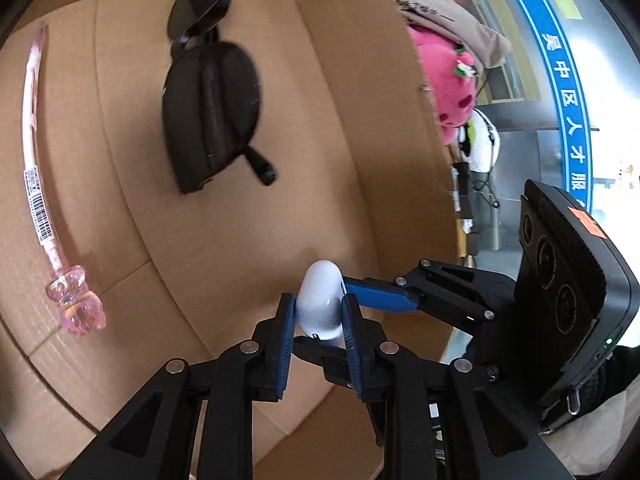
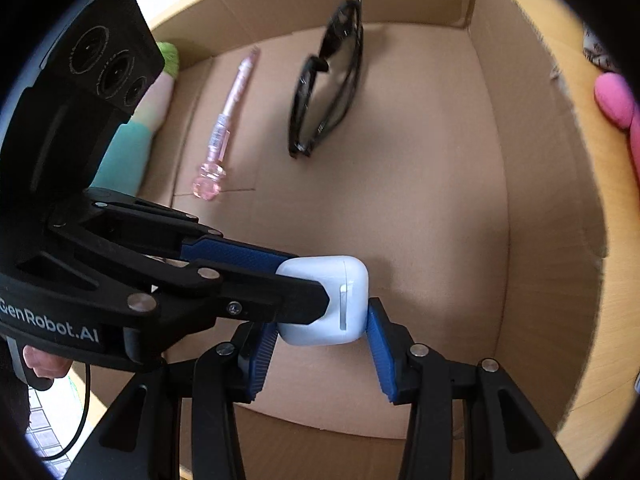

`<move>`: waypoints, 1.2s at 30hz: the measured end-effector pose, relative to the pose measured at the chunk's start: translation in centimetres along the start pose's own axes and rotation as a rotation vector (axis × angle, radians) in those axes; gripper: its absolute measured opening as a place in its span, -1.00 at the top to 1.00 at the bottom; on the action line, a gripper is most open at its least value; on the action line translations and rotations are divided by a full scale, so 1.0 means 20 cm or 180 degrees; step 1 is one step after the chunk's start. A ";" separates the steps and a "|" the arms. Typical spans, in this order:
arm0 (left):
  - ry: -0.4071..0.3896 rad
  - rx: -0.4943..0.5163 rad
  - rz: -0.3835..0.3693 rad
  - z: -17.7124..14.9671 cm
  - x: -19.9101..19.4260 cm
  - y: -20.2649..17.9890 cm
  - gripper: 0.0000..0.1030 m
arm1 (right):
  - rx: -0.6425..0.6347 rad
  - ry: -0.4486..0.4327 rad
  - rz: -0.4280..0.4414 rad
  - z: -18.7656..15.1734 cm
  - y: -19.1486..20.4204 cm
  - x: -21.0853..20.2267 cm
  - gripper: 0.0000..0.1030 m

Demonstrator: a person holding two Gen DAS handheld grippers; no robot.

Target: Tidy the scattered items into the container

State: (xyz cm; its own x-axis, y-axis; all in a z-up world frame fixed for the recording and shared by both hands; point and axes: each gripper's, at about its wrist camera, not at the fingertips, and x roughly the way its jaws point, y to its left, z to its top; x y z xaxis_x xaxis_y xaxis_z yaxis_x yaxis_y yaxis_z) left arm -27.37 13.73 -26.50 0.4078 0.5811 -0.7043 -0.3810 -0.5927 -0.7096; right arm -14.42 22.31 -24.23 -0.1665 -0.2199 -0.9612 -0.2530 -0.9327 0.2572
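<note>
A white earbud case hangs low inside an open cardboard box. My left gripper is shut on it, its blue pads pressing two opposite faces. My right gripper is shut on the same case from the other two sides; in the left wrist view only one of its blue fingers shows, coming in from the right. On the box floor lie black sunglasses and a pink pen with a bear-shaped end.
A pink plush toy sits outside the box's right wall. A green and teal soft item lies outside the left wall. A hand holds the left gripper's handle. The box walls stand high around both grippers.
</note>
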 end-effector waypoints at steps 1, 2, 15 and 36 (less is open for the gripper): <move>-0.0002 -0.0010 0.0024 0.00 0.01 0.01 0.49 | -0.0003 0.0023 -0.0010 0.00 0.00 0.01 0.18; -0.0018 -0.0028 0.0027 0.00 0.02 0.02 0.48 | -0.0016 0.0018 -0.0029 -0.01 0.00 0.02 0.18; -0.0518 -0.0095 0.0376 -0.14 -0.16 -0.09 -0.40 | -0.0158 -0.0169 -0.0315 -0.08 0.04 -0.13 -0.08; -0.2939 -0.0481 0.2074 -1.27 -1.09 -0.72 -0.99 | -0.0391 -0.1024 -0.0782 -0.59 0.56 -0.98 -0.15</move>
State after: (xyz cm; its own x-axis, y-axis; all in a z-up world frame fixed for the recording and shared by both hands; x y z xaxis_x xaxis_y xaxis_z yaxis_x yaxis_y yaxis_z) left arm -9.71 -4.48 -0.38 -0.6213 0.2895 -0.7282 -0.1673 -0.9568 -0.2376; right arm -2.74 12.83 -3.77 -0.4094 0.0957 -0.9073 -0.2099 -0.9777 -0.0084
